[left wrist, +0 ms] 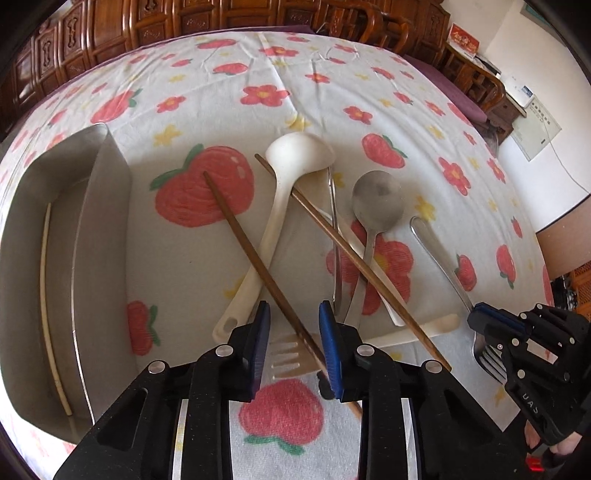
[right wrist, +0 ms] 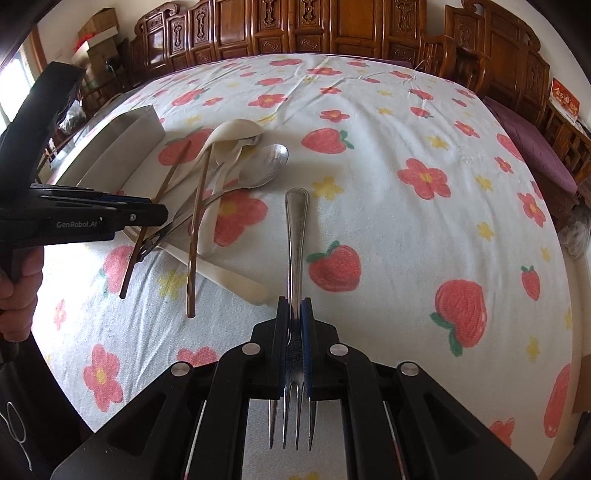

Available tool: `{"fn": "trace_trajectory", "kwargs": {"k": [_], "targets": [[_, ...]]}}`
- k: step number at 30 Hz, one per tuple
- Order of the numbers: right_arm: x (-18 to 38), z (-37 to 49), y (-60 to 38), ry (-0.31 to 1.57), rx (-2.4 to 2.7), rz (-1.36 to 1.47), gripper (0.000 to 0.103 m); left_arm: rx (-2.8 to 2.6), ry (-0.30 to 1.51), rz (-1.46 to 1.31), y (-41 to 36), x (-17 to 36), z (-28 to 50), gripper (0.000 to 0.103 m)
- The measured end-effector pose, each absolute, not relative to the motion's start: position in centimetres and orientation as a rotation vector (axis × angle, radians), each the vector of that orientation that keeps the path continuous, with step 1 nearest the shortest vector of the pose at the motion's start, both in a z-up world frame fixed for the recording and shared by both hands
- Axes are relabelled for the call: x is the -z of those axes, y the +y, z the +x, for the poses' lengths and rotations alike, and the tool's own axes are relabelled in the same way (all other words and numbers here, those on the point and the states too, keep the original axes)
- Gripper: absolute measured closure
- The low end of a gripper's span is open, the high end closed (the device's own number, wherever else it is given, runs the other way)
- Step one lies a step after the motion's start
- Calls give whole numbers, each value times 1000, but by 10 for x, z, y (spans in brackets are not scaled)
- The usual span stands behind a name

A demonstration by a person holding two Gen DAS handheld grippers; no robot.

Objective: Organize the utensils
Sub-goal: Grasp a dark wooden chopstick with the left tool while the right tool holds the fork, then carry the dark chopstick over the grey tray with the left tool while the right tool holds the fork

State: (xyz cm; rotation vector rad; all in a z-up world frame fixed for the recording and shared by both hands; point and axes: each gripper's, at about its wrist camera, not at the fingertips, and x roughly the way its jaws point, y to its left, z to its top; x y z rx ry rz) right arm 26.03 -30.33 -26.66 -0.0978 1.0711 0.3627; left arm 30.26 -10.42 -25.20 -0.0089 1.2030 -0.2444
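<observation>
My left gripper (left wrist: 294, 314) is open, its blue pads on either side of a brown chopstick (left wrist: 255, 254) that lies on the cloth. A second brown chopstick (left wrist: 347, 254) crosses a white ladle (left wrist: 284, 177) and a steel spoon (left wrist: 375, 203). A pale plastic fork (left wrist: 291, 360) lies under the left gripper. My right gripper (right wrist: 294, 306) is shut on a steel fork (right wrist: 295, 221), handle pointing away, tines toward the camera. It also shows in the left wrist view (left wrist: 476, 317) at the right.
A steel tray (left wrist: 99, 229) stands at the left with a white chopstick (left wrist: 50, 306) inside. The strawberry-print cloth (right wrist: 406, 221) covers the table. Carved wooden furniture (right wrist: 332, 29) lines the far side.
</observation>
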Motion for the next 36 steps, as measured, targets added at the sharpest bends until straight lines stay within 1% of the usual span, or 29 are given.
{"fn": "trace_trajectory", "kwargs": {"k": [3, 5, 8, 12, 16, 25, 30, 36], "targets": [[270, 262, -303, 1087, -366, -95, 94, 227, 1213, -19, -105, 252, 307, 79], [272, 262, -303, 1079, -370, -93, 94, 211, 1214, -9, -106, 252, 308, 89], [273, 262, -303, 1080, -366, -95, 94, 207, 1211, -28, -105, 252, 309, 92], [272, 263, -303, 1076, -376, -109, 95, 207, 1202, -53, -101, 249, 305, 94], [269, 262, -303, 1071, -355, -120, 95, 220, 1160, -58, -100, 235, 297, 96], [243, 262, -320, 995, -330, -52, 95, 236, 1067, -46, -95, 201, 286, 97], [238, 260, -318, 988, -333, -45, 95, 235, 1072, -57, -85, 200, 288, 98], [240, 259, -313, 997, -341, -57, 95, 256, 1145, -62, -79, 213, 286, 97]]}}
